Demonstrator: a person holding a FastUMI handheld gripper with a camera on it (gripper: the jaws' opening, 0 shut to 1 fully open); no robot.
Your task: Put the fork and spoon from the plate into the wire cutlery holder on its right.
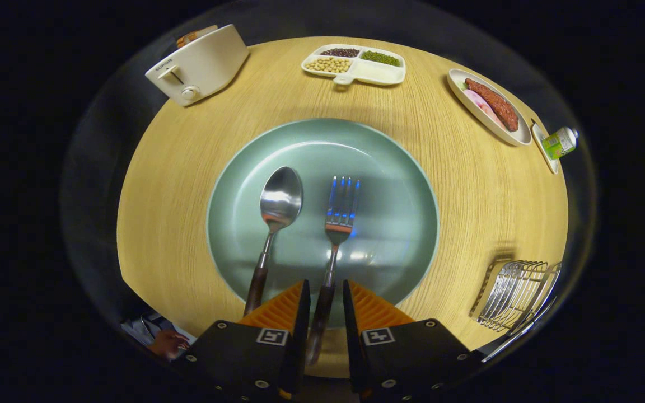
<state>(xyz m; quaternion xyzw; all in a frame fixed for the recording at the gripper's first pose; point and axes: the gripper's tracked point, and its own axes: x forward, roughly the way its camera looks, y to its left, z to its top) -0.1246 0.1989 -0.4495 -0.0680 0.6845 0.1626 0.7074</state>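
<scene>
**Cutlery transfer: both pieces lying on the plate, first pick being set up**

Landmark: the green plate [322, 168], sitting in the middle of the round wooden table [160, 184].

- Spoon [277, 212]: lying on the plate's left half, bowl pointing away from the gripper, dark handle running out over the near rim. Not yet moved.
- Fork [338, 224]: lying on the plate just right of the spoon, tines pointing away, handle crossing the near rim. Not yet moved.
- Gripper [326, 296]: hovering over the plate's near rim, its fingers standing either side of the fork handle. A narrow gap is showing on each side of the handle, so the fingers are looking released rather than clenched on it, though contact is hard to judge at this angle.
- Wire cutlery holder [515, 296]: waiting to the right of the plate, near the table edge; nothing can be made out inside it.
- Other items beyond the plate: a toaster [199, 64] to the far left, a divided tray of beans [354, 64] straight behind, a dish of meat [489, 106] to the far right.

Progress, as judged: nothing is delivered so far. The fork appears to be the first target; closing, lifting and carrying it to the holder are remaining, then the same for the spoon.
</scene>
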